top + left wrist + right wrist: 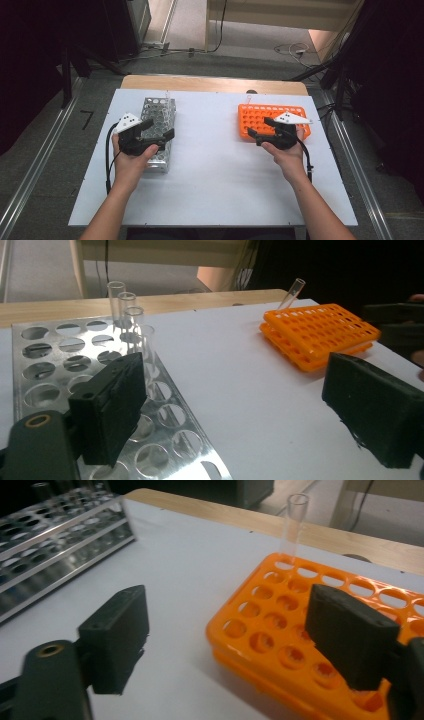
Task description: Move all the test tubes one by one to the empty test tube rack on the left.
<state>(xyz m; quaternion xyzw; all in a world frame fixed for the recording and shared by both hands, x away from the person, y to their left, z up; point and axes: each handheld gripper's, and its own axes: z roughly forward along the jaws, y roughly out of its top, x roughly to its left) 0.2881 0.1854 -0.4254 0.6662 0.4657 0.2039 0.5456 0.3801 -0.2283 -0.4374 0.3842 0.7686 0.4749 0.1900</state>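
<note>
Glass tubes [131, 320] stood in the metal rack [159, 134], both grippers' fingers [111, 407] released and empty, so the next pick probably called for reaching another tube.

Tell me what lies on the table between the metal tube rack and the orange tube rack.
Nothing: in the high view, bare white tabletop separates the metal rack from the orange rack.
</note>
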